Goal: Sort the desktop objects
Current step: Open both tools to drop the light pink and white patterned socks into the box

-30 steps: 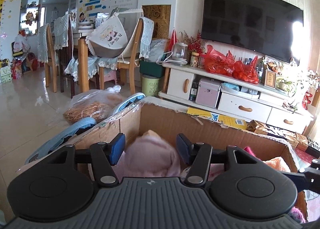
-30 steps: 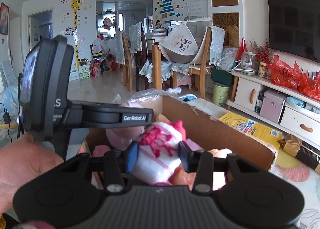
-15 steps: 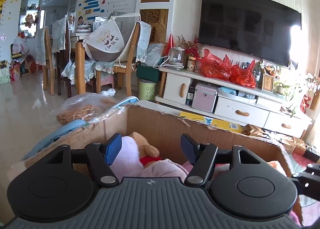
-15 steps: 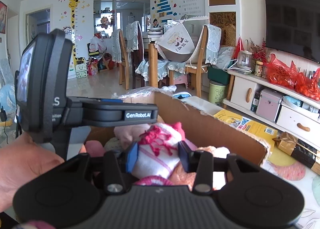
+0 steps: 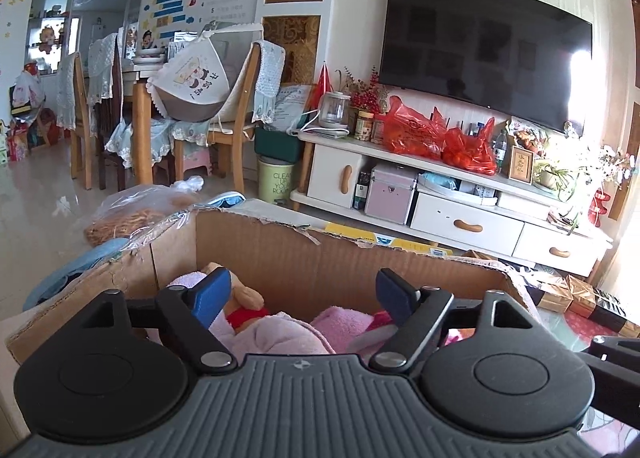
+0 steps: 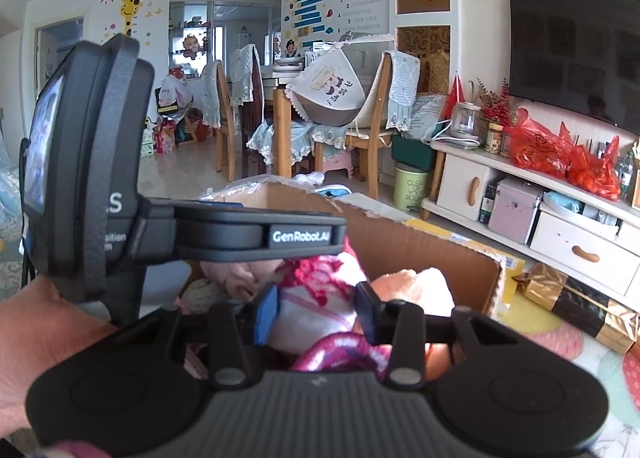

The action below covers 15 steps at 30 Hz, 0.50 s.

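An open cardboard box (image 5: 320, 258) holds several soft toys. My left gripper (image 5: 302, 294) hovers over it, its jaws opening wide with nothing between the pads. Below them a pink plush (image 5: 280, 338) lies in the box beside a tan toy with a red band (image 5: 246, 298). In the right wrist view my right gripper (image 6: 316, 312) is shut on a white soft toy with pink yarn (image 6: 316, 294), held just above the box (image 6: 420, 254). A peach plush (image 6: 416, 286) lies behind it. The left gripper's body (image 6: 100, 177) and a hand (image 6: 48, 330) fill the left of that view.
A clear bag of brownish stuff (image 5: 128, 213) and a blue item (image 5: 72, 274) lie left of the box. A yellow booklet (image 6: 512, 262) and a gold-and-black package (image 6: 576, 298) lie right of it. Beyond are a white TV cabinet (image 5: 460, 213), a green bin (image 5: 276, 181) and dining chairs (image 5: 236, 129).
My left jaws have spread wide, and the pink plush that was between them now lies in the box. The right gripper has kept its grip on the white toy and shifted slightly over the box.
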Available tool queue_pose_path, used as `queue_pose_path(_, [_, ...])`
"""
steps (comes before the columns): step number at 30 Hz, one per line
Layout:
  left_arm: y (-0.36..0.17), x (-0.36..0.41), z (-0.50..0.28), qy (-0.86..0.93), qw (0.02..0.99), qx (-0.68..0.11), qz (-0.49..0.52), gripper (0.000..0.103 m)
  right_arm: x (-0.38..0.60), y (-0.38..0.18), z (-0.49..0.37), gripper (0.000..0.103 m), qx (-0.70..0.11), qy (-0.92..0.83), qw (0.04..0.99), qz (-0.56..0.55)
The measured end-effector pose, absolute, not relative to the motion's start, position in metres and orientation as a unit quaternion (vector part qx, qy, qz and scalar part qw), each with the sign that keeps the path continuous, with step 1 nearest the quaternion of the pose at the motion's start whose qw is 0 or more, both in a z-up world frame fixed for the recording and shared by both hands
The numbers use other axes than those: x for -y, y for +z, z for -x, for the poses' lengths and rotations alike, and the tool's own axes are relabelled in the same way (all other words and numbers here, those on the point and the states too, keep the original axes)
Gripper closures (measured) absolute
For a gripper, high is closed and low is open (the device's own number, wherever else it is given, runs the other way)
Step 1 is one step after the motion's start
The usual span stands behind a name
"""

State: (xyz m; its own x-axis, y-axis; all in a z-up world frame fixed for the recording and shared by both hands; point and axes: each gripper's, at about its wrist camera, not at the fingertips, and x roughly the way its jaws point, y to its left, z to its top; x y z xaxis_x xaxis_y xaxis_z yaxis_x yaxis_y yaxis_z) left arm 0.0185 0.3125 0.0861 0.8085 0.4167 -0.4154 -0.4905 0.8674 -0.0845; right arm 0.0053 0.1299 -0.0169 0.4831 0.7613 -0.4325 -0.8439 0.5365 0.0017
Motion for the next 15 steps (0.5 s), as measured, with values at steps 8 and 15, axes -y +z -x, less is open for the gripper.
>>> queue_pose_path(8, [0.090,-0.312,-0.012,0.248,0.945,-0.201,0.072,0.000,-0.129,-0.018,0.002,0.059,-0.191,0.476,0.852,0.103])
queue_pose_path(15, [0.095,-0.324,0.002,0.249,0.940,-0.218,0.079,0.000,-0.121,-0.010,0.015,0.053,-0.181,0.483,0.851,0.093])
